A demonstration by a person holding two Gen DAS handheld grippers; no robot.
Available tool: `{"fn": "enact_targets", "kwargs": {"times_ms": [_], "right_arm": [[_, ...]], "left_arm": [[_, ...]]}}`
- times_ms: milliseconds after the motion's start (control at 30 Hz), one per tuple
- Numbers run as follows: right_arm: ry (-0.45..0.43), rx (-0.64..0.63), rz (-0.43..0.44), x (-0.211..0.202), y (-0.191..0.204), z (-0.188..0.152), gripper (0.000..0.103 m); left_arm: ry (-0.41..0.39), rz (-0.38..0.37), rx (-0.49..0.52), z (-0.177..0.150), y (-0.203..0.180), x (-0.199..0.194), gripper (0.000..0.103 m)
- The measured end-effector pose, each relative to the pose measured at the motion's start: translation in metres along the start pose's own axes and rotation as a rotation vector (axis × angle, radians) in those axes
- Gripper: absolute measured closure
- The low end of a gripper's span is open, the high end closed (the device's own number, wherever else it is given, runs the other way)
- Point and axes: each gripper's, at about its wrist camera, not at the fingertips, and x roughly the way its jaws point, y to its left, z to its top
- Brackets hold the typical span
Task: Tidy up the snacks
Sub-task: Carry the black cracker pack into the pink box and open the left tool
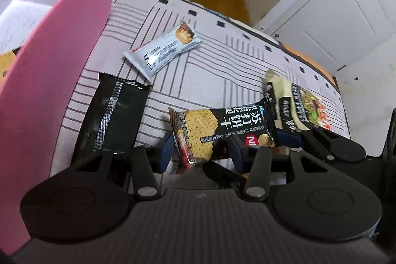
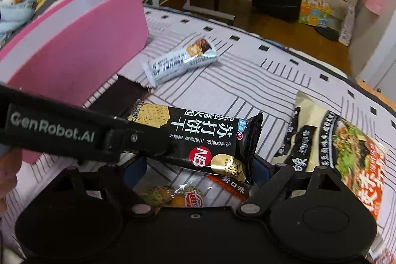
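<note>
black cracker packet (image 1: 222, 130) sits clamped in my left gripper (image 1: 200, 152) fingers, lifted near the pink box (image 1: 49, 90); my right gripper (image 2: 200, 172) fingers hang released just beneath it.

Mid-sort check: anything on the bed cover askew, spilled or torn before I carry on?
Nothing spilled or torn. The left claw grips the black cracker pack at one end, so it hangs slanted above the striped cover. The white snack bar overlaps the black pouch beside the pink box. The right claw is open over a small clear packet.
</note>
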Motion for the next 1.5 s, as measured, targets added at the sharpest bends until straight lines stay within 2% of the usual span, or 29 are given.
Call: {"fn": "enact_targets", "kwargs": {"times_ms": [333, 467, 600, 733, 867, 1067, 1300, 1433, 1500], "right_arm": [[-0.039, 0.045, -0.025, -0.054, 0.027, -0.005, 0.013], [-0.028, 0.069, -0.011, -0.078, 0.040, -0.009, 0.013], [-0.018, 0.058, 0.023, -0.099, 0.061, -0.014, 0.012], [-0.002, 0.057, 0.039, -0.115, 0.081, -0.017, 0.012], [-0.034, 0.049, 0.061, -0.135, 0.099, -0.016, 0.012], [-0.087, 0.010, 0.087, -0.160, 0.121, -0.010, 0.012], [-0.080, -0.031, 0.126, -0.159, 0.142, 0.005, 0.012], [-0.081, -0.066, 0.148, -0.149, 0.155, 0.022, 0.012], [-0.086, -0.072, 0.166, -0.142, 0.159, 0.030, 0.016]], "left_arm": [[-0.009, 0.004, 0.082, -0.009, -0.019, -0.058, 0.057], [0.029, -0.004, 0.132, -0.015, -0.023, -0.085, 0.057], [0.068, 0.031, 0.184, -0.025, -0.026, -0.116, 0.057], [0.018, 0.041, 0.220, -0.038, -0.027, -0.152, 0.057], [-0.037, 0.054, 0.232, -0.046, -0.024, -0.183, 0.057], [-0.076, 0.037, 0.203, -0.047, -0.005, -0.213, 0.057], [-0.091, -0.006, 0.154, -0.043, 0.028, -0.230, 0.057], [-0.143, -0.024, 0.127, -0.037, 0.051, -0.239, 0.057], [-0.165, -0.010, 0.123, -0.034, 0.060, -0.243, 0.057]]}}
